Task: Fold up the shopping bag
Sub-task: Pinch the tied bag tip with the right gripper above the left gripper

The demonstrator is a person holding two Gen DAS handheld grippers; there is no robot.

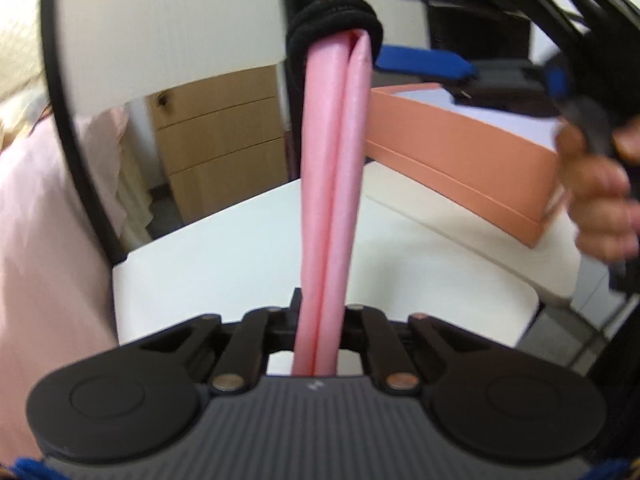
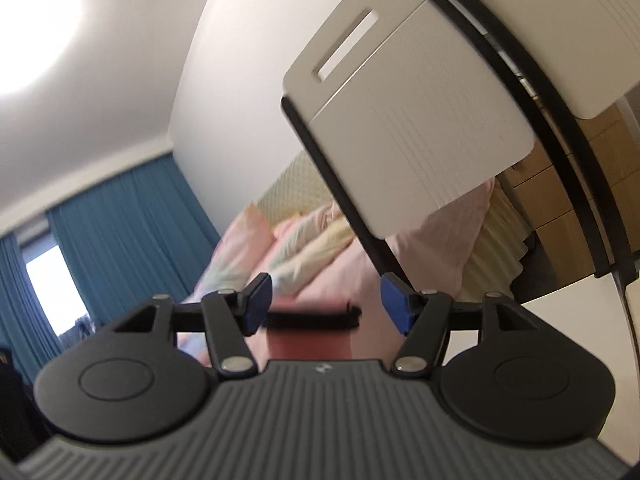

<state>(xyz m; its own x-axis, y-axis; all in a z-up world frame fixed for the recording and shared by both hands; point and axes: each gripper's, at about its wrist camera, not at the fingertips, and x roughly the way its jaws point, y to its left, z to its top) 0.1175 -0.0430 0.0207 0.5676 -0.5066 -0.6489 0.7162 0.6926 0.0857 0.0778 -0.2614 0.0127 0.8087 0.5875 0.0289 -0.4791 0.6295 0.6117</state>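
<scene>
Presently, the left tongs [image 1: 318, 320] are clamped tight on the folded pink shopping bag [image 1: 332, 184], which runs as a narrow roll from between their fingers, raised above the white tabletop [image 1: 224, 252] near its left corner. A black elastic band [image 1: 334, 24] encircles the roll's far end (wrapped more than once). At right, the right tongs [image 1: 424, 20] stand apart from the bag, jaws parted with nothing pressed between the blue pads [image 2: 394, 304]; a hand [image 1: 600, 200] grips their handle.
</scene>
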